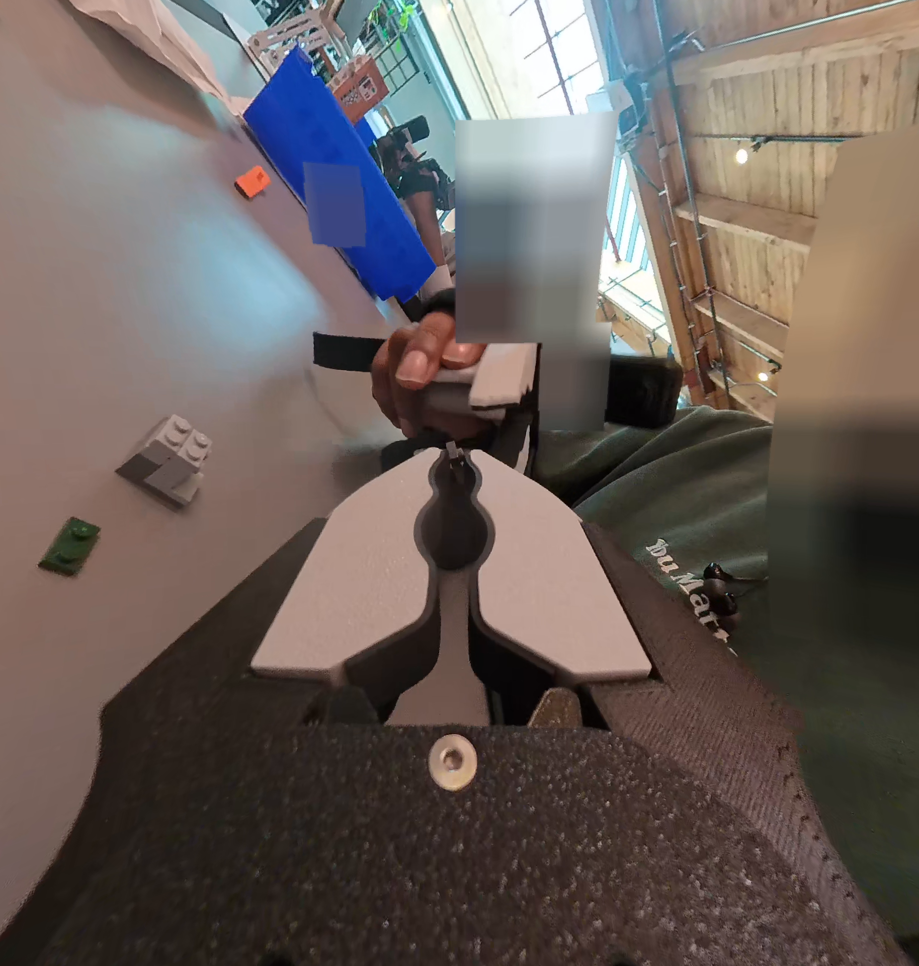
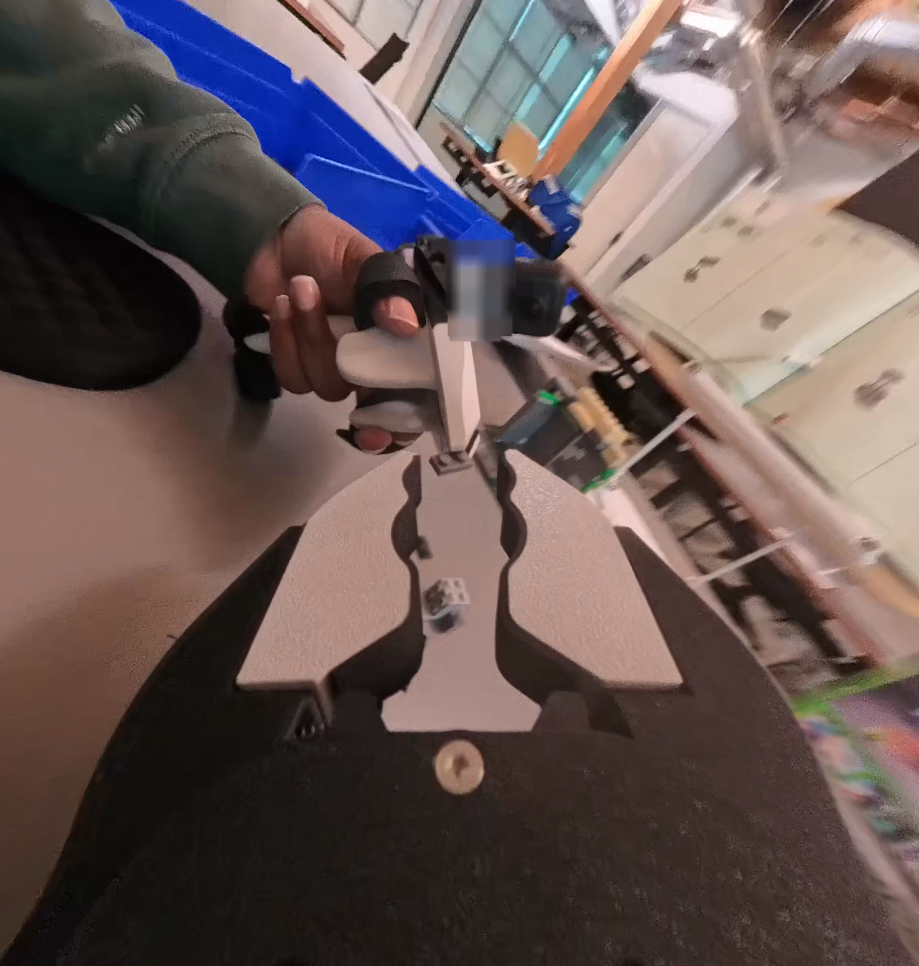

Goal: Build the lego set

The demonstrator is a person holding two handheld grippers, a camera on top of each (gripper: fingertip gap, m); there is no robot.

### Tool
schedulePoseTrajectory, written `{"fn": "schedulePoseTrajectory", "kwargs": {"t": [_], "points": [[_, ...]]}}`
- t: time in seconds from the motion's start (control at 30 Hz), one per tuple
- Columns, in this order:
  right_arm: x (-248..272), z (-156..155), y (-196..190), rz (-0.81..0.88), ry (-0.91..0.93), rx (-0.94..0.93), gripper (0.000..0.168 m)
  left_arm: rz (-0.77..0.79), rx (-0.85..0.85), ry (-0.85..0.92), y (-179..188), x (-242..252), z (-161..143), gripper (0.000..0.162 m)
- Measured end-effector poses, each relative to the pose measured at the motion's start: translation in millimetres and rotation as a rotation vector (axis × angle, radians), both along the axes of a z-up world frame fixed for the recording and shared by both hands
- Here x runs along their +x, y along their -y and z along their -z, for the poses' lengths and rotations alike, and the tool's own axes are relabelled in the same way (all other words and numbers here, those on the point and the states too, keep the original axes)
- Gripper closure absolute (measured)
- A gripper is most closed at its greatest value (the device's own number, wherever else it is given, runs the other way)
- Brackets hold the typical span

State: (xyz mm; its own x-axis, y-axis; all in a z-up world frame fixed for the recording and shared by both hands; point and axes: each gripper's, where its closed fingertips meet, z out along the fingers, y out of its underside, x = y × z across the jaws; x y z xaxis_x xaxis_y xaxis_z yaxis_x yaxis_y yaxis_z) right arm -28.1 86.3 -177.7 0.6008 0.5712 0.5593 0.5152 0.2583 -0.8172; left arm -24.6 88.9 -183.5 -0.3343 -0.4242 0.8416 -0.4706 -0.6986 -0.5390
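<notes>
My left gripper [image 1: 454, 453] is shut on a small dark grey plate [image 1: 455, 463], held up in the air at its tips. In the right wrist view the left gripper [image 2: 454, 397] shows edge-on, with the plate [image 2: 449, 463] at its tip. My right gripper [image 2: 460, 462] is open, its fingertips on either side of that plate without touching it. A light grey brick assembly [image 1: 167, 462] lies on the table, also seen between my right fingers [image 2: 446, 596]. A green plate [image 1: 70, 546] and an orange piece [image 1: 252, 181] lie apart on the table.
A blue bin [image 1: 337, 198] stands along the far side of the grey table [image 1: 107, 287]. The person's hands and green sleeve [image 2: 133, 130] are close around both grippers. A small dark piece [image 2: 423, 546] lies on the table near the assembly. A colourful booklet [image 2: 891, 758] lies at right.
</notes>
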Motion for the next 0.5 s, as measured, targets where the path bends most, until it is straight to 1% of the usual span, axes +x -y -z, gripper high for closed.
{"fn": "schedulePoseTrajectory", "kwargs": {"t": [0.07, 0.17, 0.37, 0.5], "points": [[-0.8, 6.8, -1.8, -0.043, -0.046, -0.11, 0.138, 0.019, 0.008, -0.019, 3.6, 0.0, 2.7, 0.157], [-3.7, 11.4, -2.4, -0.086, -0.069, -0.182, 0.141, 0.045, 0.033, -0.037, 8.5, 0.4, 5.8, 0.157], [-7.2, 20.8, 2.6, -0.121, -0.027, -0.209, 0.151, 0.077, 0.072, -0.061, 12.2, 1.4, 12.0, 0.157], [-5.3, 22.5, 2.5, -0.116, -0.026, -0.218, 0.152, 0.072, 0.123, -0.049, 11.4, 3.4, 13.6, 0.157]]}}
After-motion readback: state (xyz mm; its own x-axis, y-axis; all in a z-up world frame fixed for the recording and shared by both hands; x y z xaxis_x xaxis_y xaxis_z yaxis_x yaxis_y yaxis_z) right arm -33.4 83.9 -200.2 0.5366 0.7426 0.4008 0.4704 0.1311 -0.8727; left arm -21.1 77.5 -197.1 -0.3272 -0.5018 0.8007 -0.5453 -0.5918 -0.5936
